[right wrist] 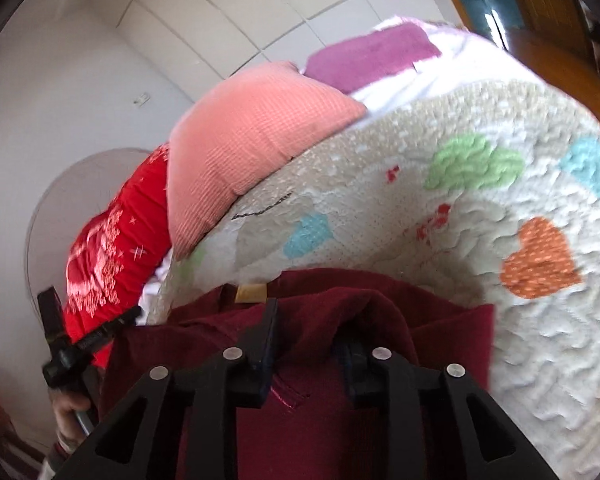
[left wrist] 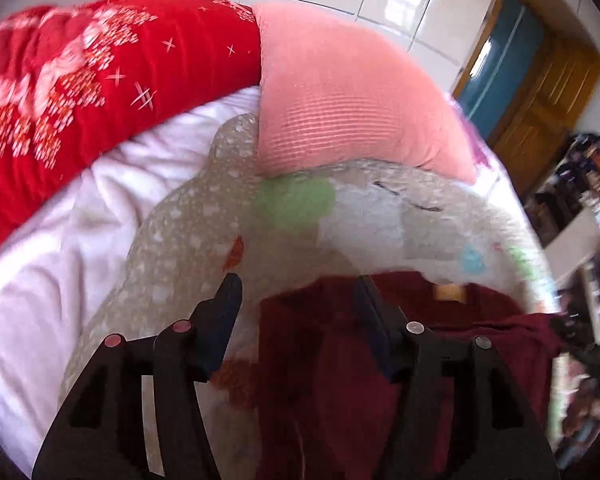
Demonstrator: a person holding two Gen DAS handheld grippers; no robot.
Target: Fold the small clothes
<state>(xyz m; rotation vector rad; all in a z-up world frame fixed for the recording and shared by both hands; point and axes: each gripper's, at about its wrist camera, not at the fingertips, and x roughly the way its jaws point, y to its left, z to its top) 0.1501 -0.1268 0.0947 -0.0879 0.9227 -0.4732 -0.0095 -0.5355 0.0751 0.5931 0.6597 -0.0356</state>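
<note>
A dark red knit garment (left wrist: 332,364) with a tan neck label (left wrist: 450,292) lies on the heart-patterned quilt (left wrist: 180,240). My left gripper (left wrist: 298,284) hovers over the garment's left part, open, with nothing between its fingers. In the right wrist view the same garment (right wrist: 312,420) shows its label (right wrist: 250,292) at the far edge. My right gripper (right wrist: 310,324) stands a little open, with a raised fold of the red cloth between its fingers and draped over the right fingertip (right wrist: 350,354). A hand (right wrist: 72,404) holds the left gripper's handle at the left.
A salmon pillow (left wrist: 340,92) and a bright red flowered blanket (left wrist: 100,80) lie behind the quilt (right wrist: 420,220). White bedding (left wrist: 40,300) spreads to the left, a purple towel (right wrist: 372,56) at the back. A wooden door (left wrist: 540,92) and cluttered shelves (left wrist: 580,192) stand right.
</note>
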